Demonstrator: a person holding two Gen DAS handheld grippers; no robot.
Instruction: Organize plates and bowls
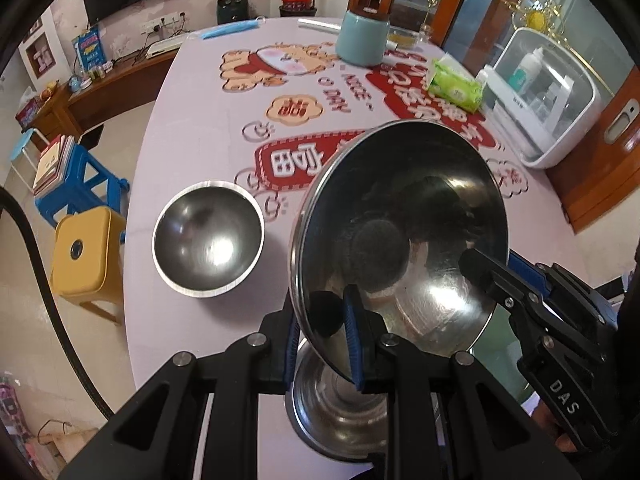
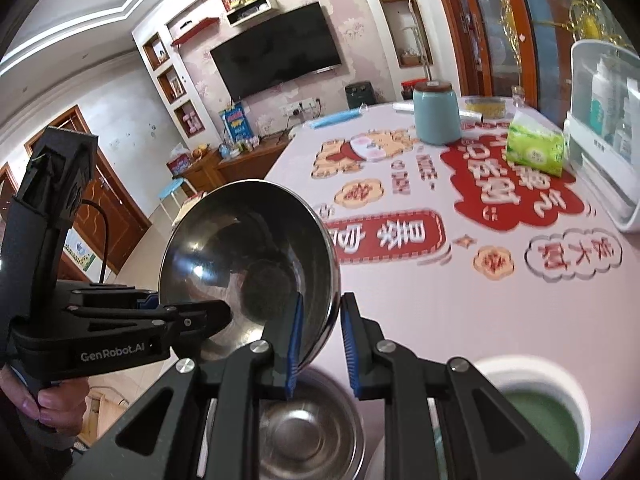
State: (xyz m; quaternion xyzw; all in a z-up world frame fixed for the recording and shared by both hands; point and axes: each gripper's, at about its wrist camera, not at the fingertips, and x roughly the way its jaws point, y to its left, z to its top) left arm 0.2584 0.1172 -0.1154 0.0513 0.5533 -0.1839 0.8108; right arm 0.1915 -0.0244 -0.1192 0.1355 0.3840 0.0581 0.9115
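A large steel bowl hangs tilted above the table, held by both grippers. My left gripper is shut on its near rim, one blue pad inside and one outside. My right gripper clamps the rim on the right side. In the right wrist view the same bowl sits between my right gripper's pads, and the left gripper bites the rim from the left. A smaller steel bowl rests on the table to the left. Another steel bowl stands directly below the lifted one.
The table wears a pink printed cloth. A white bowl with a green inside sits near its front right. Farther back stand a teal jar, a green tissue pack and a white cabinet box. Yellow and blue stools stand left of the table.
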